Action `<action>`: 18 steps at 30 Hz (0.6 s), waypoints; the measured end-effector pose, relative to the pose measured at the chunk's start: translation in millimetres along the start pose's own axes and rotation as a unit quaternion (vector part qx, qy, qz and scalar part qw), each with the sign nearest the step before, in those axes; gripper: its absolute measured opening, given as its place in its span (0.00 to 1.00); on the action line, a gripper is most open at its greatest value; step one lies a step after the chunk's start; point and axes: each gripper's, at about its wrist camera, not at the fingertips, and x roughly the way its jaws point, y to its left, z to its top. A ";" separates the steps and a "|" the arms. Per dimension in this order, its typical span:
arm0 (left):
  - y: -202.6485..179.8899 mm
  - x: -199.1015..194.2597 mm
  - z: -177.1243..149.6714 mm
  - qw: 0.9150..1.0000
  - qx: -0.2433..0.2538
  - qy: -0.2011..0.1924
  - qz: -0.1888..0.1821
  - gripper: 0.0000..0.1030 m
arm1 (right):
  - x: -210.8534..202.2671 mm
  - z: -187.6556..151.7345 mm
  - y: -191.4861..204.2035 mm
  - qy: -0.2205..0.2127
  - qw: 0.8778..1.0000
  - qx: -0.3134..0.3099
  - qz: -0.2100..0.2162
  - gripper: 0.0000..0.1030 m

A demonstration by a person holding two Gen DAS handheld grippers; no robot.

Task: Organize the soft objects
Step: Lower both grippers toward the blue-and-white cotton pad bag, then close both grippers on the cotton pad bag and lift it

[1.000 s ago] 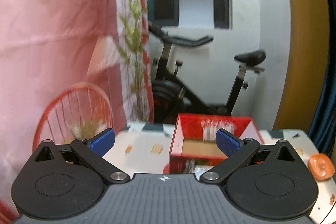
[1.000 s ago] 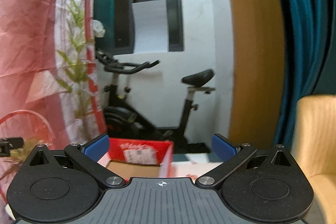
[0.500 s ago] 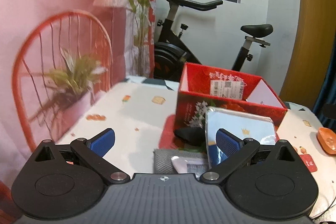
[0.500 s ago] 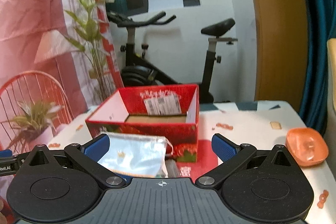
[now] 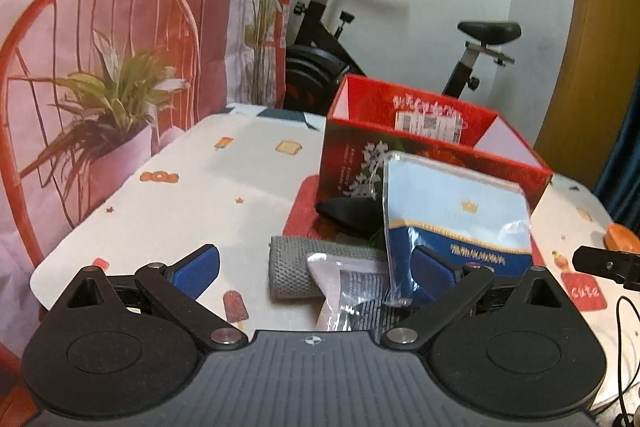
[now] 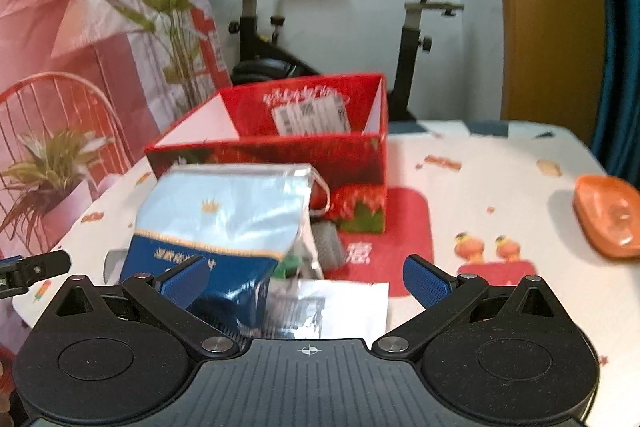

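Both the left gripper (image 5: 314, 267) and right gripper (image 6: 306, 277) hang spread wide and empty over the pile of soft packets (image 6: 224, 223) and grey cloth (image 5: 296, 265), which lies just before the red box (image 6: 320, 147), apparently their destination.

Red box (image 5: 424, 163): white flower print on its near side, white label inside the far wall. Against the box front, a pouch (image 5: 452, 227), pale blue above, dark blue below, small gold crown, gold band between. Left of the pouch, a grey knit cloth (image 5: 292, 271); a black item (image 5: 348, 213) at the box foot. Tablecloth (image 5: 200, 187): white, small orange and red food prints, red patches. Right of the box, an orange dish (image 6: 608, 221). Gripper pads (image 6: 188, 277) blue on black arms.
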 end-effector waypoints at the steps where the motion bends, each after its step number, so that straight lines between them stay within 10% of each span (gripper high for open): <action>1: -1.5 3.2 -0.2 1.000 0.005 0.007 0.003 0.97 | 2.1 -0.9 -0.7 0.003 1.000 0.002 0.003 0.99; 7: -3.6 17.2 -0.8 0.999 0.026 0.031 -0.008 0.81 | 16.8 -5.0 -1.7 0.026 0.999 -0.005 0.017 0.89; 11: -3.1 25.9 0.7 0.998 0.029 0.042 -0.039 0.49 | 27.2 -6.4 4.1 0.040 0.998 -0.026 0.038 0.79; 18: -12.3 42.1 10.3 0.995 0.041 0.050 -0.082 0.49 | 45.9 -4.7 0.6 0.064 0.996 -0.007 0.059 0.67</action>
